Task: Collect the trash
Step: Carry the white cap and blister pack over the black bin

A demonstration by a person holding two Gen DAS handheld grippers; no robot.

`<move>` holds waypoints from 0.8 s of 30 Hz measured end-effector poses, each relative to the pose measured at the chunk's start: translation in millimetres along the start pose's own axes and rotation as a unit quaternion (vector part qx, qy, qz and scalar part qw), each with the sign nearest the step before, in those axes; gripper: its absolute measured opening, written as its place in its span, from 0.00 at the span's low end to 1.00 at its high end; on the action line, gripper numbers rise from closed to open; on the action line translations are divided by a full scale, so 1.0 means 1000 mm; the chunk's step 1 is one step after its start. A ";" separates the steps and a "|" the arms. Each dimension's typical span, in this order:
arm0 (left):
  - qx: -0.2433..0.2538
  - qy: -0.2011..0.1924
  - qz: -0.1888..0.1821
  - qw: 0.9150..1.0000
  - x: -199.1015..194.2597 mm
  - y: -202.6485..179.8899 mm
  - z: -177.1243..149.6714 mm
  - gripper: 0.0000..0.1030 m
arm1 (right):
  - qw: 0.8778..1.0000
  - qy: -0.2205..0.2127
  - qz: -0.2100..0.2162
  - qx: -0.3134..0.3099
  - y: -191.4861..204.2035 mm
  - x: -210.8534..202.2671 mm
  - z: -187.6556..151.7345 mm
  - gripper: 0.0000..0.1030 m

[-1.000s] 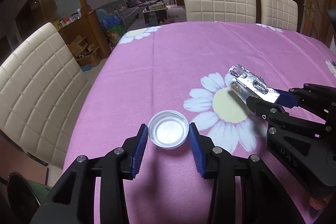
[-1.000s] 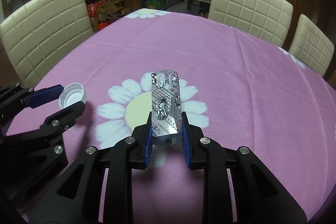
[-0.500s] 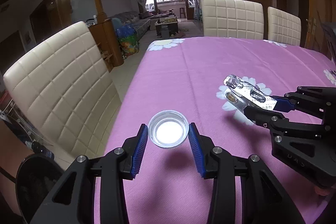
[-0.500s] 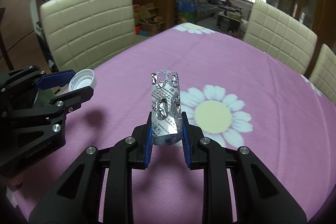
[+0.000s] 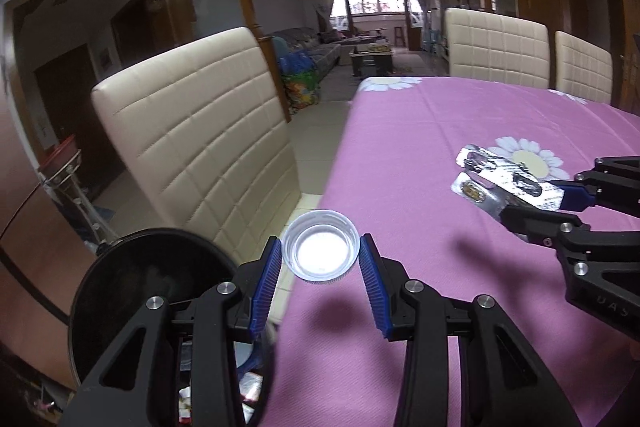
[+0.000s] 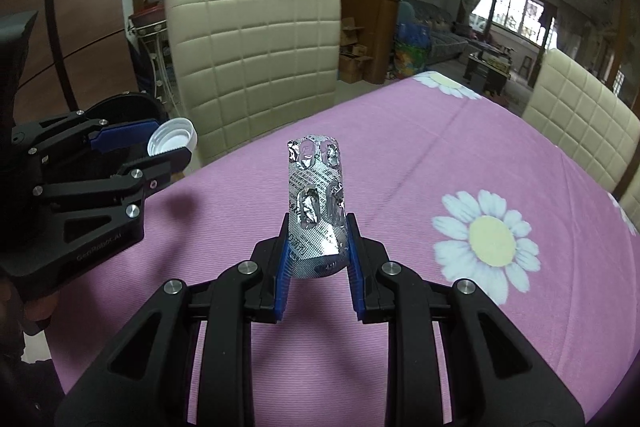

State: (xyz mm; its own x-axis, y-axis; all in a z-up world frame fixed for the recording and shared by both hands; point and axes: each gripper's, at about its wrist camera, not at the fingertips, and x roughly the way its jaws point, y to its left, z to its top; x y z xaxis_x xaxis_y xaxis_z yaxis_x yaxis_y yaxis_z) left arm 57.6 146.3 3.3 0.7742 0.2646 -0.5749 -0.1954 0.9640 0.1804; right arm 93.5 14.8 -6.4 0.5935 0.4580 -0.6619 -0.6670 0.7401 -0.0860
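Left gripper (image 5: 320,263) clamps a white round plastic bottle cap (image 5: 322,250), open side facing the camera, held in the air at the left edge of the pink daisy-print tablecloth (image 5: 420,155), above a black round bin (image 5: 132,291) beside the table. Right gripper (image 6: 317,247) is narrow, pinching a crumpled silver foil blister pack (image 6: 316,199) upright, above the cloth near the same edge. A cream quilted chair (image 6: 256,55) stands behind.

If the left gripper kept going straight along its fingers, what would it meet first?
Probably the cream chair back: the left gripper, holding the bottle cap at the purple table's edge, points towards it. Depth is uncertain; it might pass beside.
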 end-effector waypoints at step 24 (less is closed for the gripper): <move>-0.094 0.004 0.131 0.987 -0.023 0.120 -0.042 0.39 | 0.993 -0.013 0.073 -0.093 0.132 0.010 0.046 0.26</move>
State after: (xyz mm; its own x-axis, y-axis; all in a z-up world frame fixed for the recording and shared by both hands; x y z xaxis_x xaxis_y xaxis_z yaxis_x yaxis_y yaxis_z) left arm -9.1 256.7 4.3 0.6780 0.5048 -0.5343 -0.4975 0.8503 0.1721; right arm 32.3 139.5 9.6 0.4944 0.5681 -0.6578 -0.8167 0.5627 -0.1279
